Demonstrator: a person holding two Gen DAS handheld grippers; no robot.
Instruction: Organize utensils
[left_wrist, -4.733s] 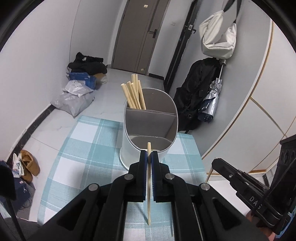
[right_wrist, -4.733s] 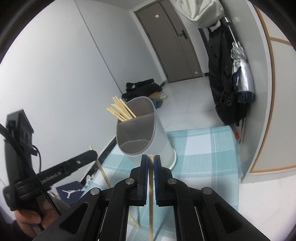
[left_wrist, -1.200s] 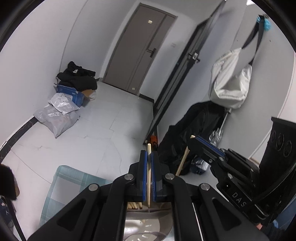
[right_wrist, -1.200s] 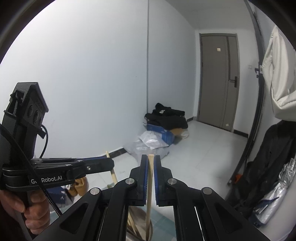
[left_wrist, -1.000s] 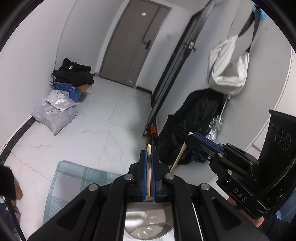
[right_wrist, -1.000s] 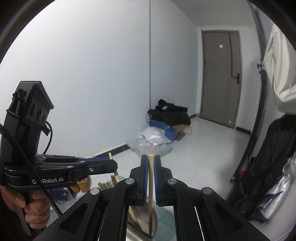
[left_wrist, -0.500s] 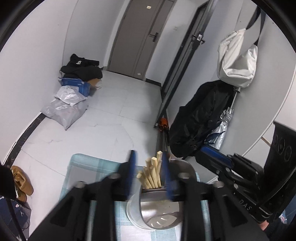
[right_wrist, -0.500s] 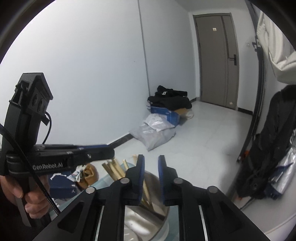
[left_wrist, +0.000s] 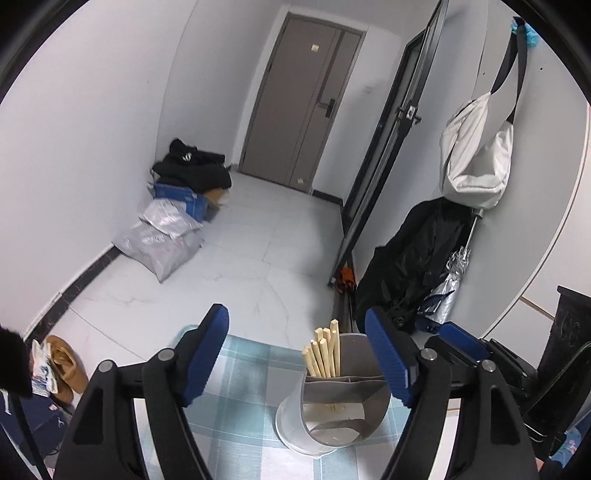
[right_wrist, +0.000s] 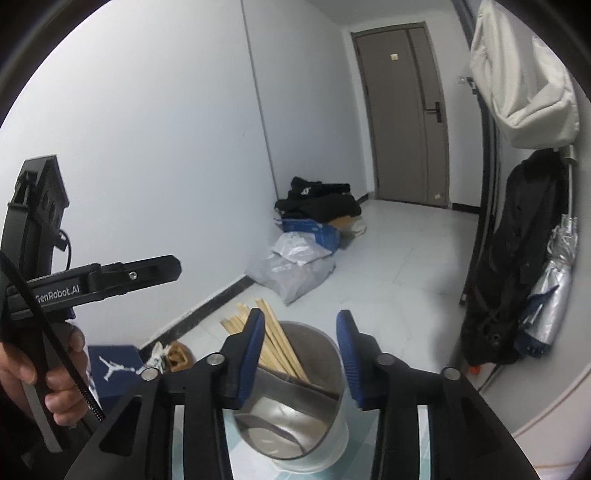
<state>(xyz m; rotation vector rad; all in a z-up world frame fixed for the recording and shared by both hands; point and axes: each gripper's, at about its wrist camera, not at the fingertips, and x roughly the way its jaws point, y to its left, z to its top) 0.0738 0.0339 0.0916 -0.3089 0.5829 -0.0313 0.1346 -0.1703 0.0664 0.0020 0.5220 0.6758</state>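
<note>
Both grippers open above the holder, chopsticks inside it.

The left gripper (left_wrist: 297, 345) has just been opening; its jaws are spread wide with nothing between them. The right gripper (right_wrist: 301, 350) has also just been opening; its jaws stand apart and grip nothing. The chopsticks (left_wrist: 323, 350) stand together in the back compartment of the holder (left_wrist: 332, 424), leaning a little. The holder stands on the checked cloth (left_wrist: 240, 424). A hand (right_wrist: 40, 376) holds the left gripper beside the holder.

One utensil holder (left_wrist: 334, 413), six or so chopsticks (left_wrist: 323, 354) bunched inside, two grippers, one door (left_wrist: 299, 103), one umbrella (left_wrist: 448, 291).
</note>
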